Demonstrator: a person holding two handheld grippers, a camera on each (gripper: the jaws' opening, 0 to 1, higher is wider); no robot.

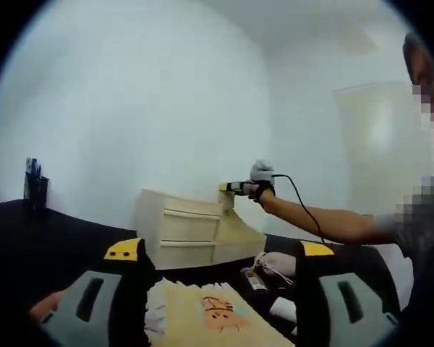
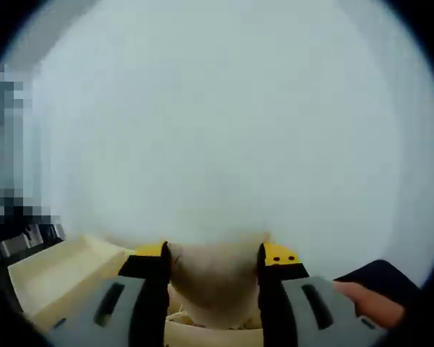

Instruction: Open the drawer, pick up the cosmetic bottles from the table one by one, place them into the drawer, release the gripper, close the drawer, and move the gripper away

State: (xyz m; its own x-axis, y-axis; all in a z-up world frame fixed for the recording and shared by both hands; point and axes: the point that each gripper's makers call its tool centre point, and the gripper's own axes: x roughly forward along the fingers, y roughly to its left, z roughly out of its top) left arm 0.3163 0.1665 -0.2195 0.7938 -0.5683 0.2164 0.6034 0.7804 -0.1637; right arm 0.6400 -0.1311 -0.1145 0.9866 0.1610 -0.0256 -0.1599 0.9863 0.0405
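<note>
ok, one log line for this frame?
phase: at drawer | right hand-held gripper: above drawer unit, contents unclear | left hand-held gripper: open, idle over table | pouch: on table

The drawer unit [image 1: 192, 231] looks like pale cream-painted wood or board, smooth and matt, the same on its top [image 2: 65, 267] in the right gripper view. The desk [image 1: 29, 238] is black and matt. At its near edge lies a tan sheet [image 1: 217, 314], paper or card by its look, with an orange print. Beside it a whitish cloth pouch [image 1: 278, 264] looks soft. The left gripper [image 1: 217, 289] has dull grey plastic jaws with yellow tips; the right gripper [image 2: 213, 271] is alike. The wall [image 2: 224, 123] is plain and matt.
</note>
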